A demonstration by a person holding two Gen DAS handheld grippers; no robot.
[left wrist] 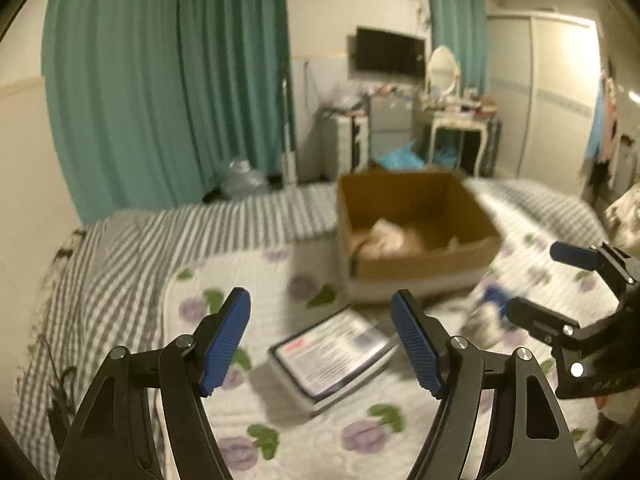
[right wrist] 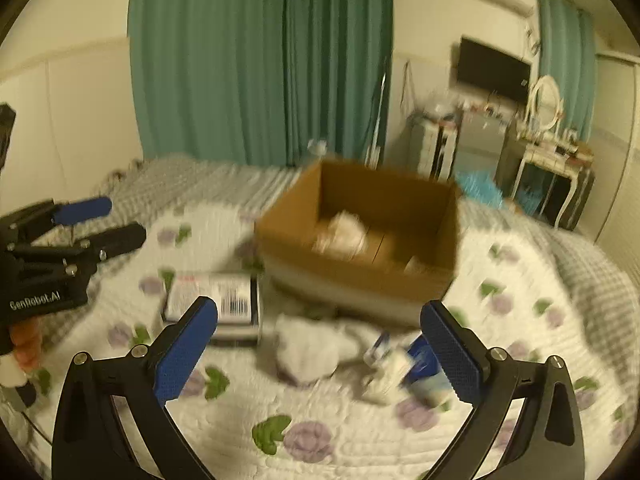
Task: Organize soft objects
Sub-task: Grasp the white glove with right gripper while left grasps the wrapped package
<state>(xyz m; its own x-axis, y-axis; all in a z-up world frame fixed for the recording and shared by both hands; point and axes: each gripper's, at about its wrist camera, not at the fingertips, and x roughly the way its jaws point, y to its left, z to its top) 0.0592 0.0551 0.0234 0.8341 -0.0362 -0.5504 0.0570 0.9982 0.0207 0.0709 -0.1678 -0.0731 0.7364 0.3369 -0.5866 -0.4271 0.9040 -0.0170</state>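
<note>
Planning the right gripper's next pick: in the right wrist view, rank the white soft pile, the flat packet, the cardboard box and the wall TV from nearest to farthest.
From the right gripper:
1. White soft pile, between its fingers.
2. Flat packet, left, on the quilt.
3. Cardboard box, behind the pile.
4. Wall TV, far right wall.

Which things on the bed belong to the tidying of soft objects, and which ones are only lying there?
For the job:
cardboard box
pale soft item in the box
white soft item
blue-and-white soft items

Only lying there:
flat printed package
floral quilt
</note>
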